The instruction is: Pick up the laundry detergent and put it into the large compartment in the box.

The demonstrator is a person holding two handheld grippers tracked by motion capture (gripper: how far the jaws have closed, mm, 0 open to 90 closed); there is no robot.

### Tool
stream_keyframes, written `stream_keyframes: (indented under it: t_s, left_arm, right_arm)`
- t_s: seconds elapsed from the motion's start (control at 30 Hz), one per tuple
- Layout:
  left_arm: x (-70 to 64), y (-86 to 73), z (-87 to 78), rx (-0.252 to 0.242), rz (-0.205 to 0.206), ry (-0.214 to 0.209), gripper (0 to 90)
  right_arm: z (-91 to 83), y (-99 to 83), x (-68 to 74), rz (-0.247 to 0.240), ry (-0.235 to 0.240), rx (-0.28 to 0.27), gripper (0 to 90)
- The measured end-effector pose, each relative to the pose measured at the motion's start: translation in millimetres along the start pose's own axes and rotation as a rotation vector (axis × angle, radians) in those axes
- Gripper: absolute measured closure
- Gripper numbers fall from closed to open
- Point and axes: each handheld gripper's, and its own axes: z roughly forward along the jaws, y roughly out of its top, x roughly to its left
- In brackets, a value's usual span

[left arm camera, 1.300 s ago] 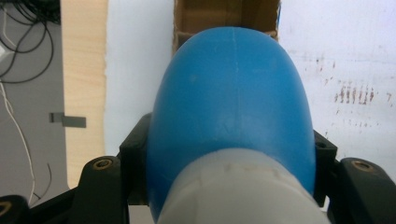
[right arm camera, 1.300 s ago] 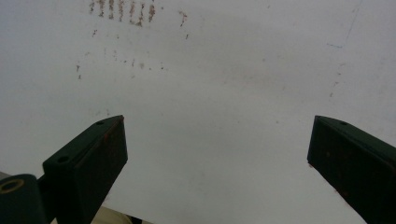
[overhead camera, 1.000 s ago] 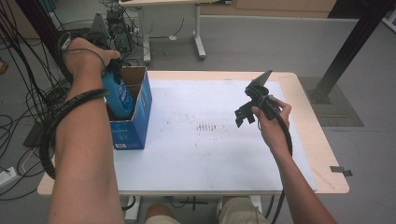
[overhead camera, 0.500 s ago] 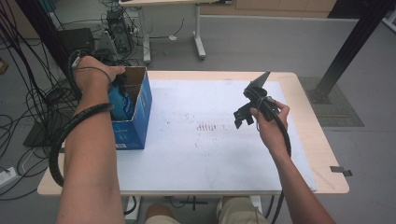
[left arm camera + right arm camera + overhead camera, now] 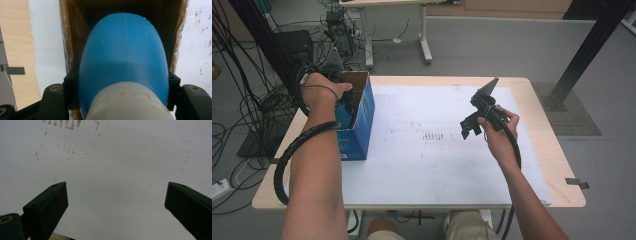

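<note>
A blue plastic bottle [image 5: 125,62], smooth and rounded with a pale grey neck end nearest the camera, sits clamped between the jaws of the left claw [image 5: 122,92], its long axis running straight ahead of the claw and its domed far end pointing down into an open cardboard box [image 5: 72,37]. The box's brown inner walls, edged with shiny tape, rise on either side of the bottle just beyond the jaws. From the high view, the left claw [image 5: 343,102] is lowered into the box [image 5: 362,120], whose outside is blue, under the person's left hand [image 5: 323,90]; the bottle itself is hidden there. The box stands on the tabletop [image 5: 532,165], pale wood covered by a white sheet speckled with small dark marks. Well apart to the other side, the right claw [image 5: 469,127] is held above the sheet in the person's right hand [image 5: 497,130]. In the right gripper view, the right claw [image 5: 116,202] has its jaws spread wide with nothing between them, bare stained white sheet [image 5: 112,165] beyond.
</note>
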Motion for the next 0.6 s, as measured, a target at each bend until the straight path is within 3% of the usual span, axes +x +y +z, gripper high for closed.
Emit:
stream_keyframes:
  t_s: [0.6]
  left_arm:
    - [-2.4,-2.1,26.7,0.004,0.027,0.004,38.0]
  right_arm:
    - [3.9,-0.2,-4.9,0.010,0.004,0.003,4.8]
